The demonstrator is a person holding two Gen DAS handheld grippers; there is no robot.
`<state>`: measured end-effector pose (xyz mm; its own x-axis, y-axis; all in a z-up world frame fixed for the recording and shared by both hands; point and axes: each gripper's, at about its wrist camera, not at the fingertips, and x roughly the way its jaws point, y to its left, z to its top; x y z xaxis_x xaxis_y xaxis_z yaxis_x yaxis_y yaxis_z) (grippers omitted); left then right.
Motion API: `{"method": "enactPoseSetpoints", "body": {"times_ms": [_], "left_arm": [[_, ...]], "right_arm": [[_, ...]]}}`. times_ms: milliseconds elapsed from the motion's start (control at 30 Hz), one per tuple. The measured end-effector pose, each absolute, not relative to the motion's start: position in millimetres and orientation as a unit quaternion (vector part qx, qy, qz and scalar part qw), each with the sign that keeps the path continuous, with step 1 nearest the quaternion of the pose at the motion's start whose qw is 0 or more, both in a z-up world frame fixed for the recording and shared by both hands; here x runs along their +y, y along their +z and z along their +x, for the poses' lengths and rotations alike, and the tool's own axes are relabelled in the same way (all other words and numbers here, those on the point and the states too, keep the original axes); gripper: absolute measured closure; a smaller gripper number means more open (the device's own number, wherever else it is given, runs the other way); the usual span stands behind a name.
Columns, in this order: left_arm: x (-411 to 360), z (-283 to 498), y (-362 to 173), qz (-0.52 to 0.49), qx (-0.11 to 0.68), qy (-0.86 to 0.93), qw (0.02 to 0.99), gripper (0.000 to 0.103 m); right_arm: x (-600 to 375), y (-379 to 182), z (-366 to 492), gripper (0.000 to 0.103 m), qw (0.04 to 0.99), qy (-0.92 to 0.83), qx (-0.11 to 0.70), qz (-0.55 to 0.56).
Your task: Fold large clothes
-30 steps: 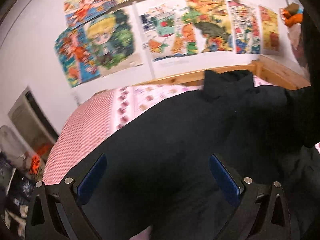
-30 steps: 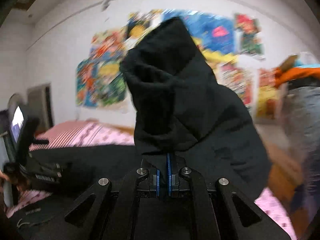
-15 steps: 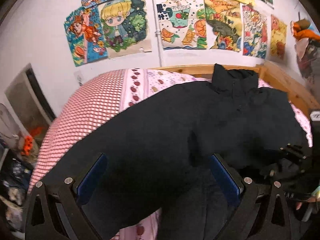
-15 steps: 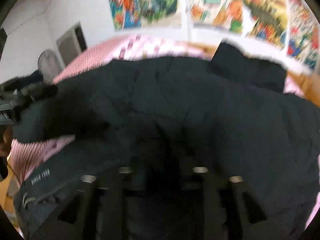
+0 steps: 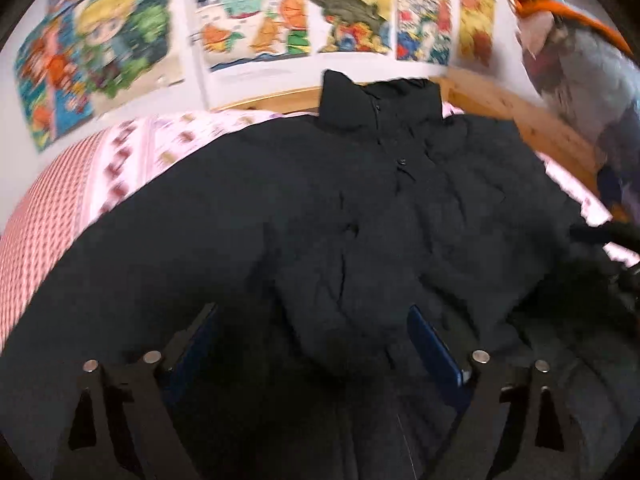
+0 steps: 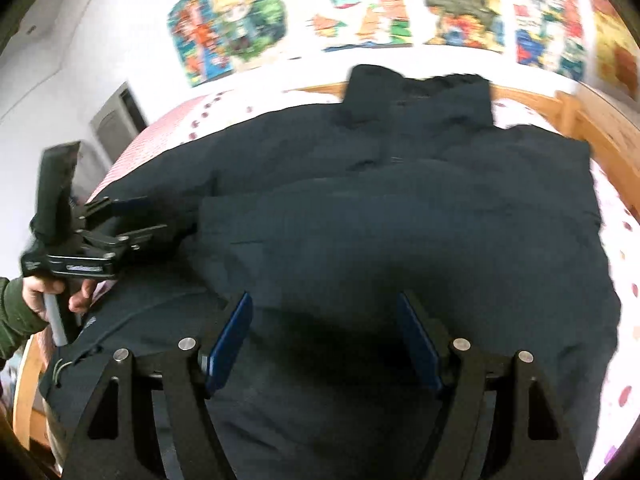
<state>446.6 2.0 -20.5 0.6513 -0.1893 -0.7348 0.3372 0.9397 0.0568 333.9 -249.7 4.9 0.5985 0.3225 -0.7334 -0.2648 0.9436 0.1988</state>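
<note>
Your left gripper point(image 5: 312, 332) has its jaws wide but closing, a ridge of the black jacket point(image 5: 360, 200) between the pads, which do not press it; your right gripper point(image 6: 324, 332) is opening over the jacket and grips nothing. That jacket lies spread across the bed point(image 5: 60, 216), collar toward the wall, one side folded over the front. Only the right wrist view shows your left hand point(image 6: 44, 290) on the left gripper's handle at the jacket's edge, and a grey door point(image 6: 116, 120). Only the left view shows hanging clothes point(image 5: 580, 60) beyond the wooden bed frame point(image 5: 520, 120). Pink patterned bedding lies beneath; bright cartoon posters point(image 5: 256, 16) cover the white wall.
</note>
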Motion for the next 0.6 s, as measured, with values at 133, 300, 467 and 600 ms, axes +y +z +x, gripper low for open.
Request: {"method": "enactPoseSetpoints", "body": {"times_ms": [133,300,467,600], "left_arm": [[-22.9,474.2,-31.2,0.157,0.389,-0.167,0.892,0.016],[-42.0,503.8,-58.6,0.217,0.428,-0.192,0.856,0.03],[-46.1,508.7,-72.7,0.235,0.443,-0.159,0.851,0.075],[-51.6,502.5,-66.7,0.256,0.427,-0.124,0.858,0.093]], "right_arm": [[-280.4,0.5,341.0,0.034,0.901,0.122,0.415,0.023],[-334.7,-0.9,345.2,0.034,0.913,0.066,0.401,0.036],[-405.4,-8.4,343.2,0.034,0.918,-0.005,0.381,0.108],[-453.3,-20.9,350.2,0.034,0.905,-0.036,0.367,0.21]]}}
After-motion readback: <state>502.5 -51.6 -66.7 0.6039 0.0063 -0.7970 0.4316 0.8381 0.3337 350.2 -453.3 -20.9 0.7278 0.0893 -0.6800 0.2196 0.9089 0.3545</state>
